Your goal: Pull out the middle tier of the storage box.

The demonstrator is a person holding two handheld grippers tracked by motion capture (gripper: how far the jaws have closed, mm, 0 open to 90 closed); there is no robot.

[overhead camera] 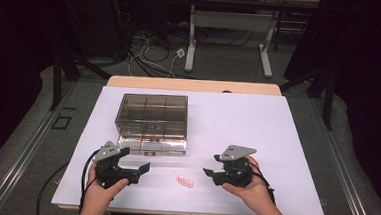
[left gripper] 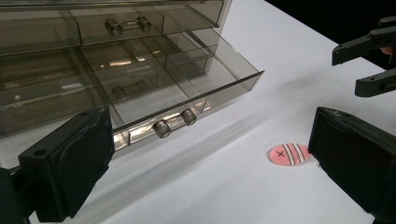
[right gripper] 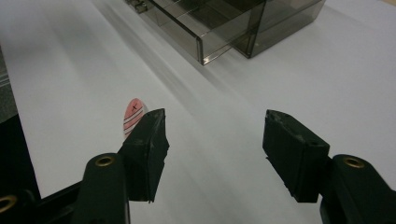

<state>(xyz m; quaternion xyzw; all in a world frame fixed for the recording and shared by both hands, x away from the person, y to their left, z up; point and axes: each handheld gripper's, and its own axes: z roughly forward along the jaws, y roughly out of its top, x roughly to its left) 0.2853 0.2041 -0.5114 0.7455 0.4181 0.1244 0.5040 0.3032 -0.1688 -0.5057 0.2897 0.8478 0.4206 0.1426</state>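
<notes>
The pink striped disc (right gripper: 132, 114) lay partly hidden behind one finger (right gripper: 147, 149) of the right gripper (right gripper: 215, 154). Beyond the fingers, the drawer box (right gripper: 243, 23) was cut off by the top edge.

A smoky clear drawer organiser (overhead camera: 152, 116) is sitting on the left half of the white table (overhead camera: 257, 126), and its bottom drawer (left gripper: 187, 100) is standing pulled out toward the person, its front handle (left gripper: 175, 122) jutting into the near strip. Bare tabletop is lying open across the whole right half and between the two grippers. A small pink striped oval piece (overhead camera: 184, 182) is lying in that gap, just beside one jaw of each gripper.
</notes>
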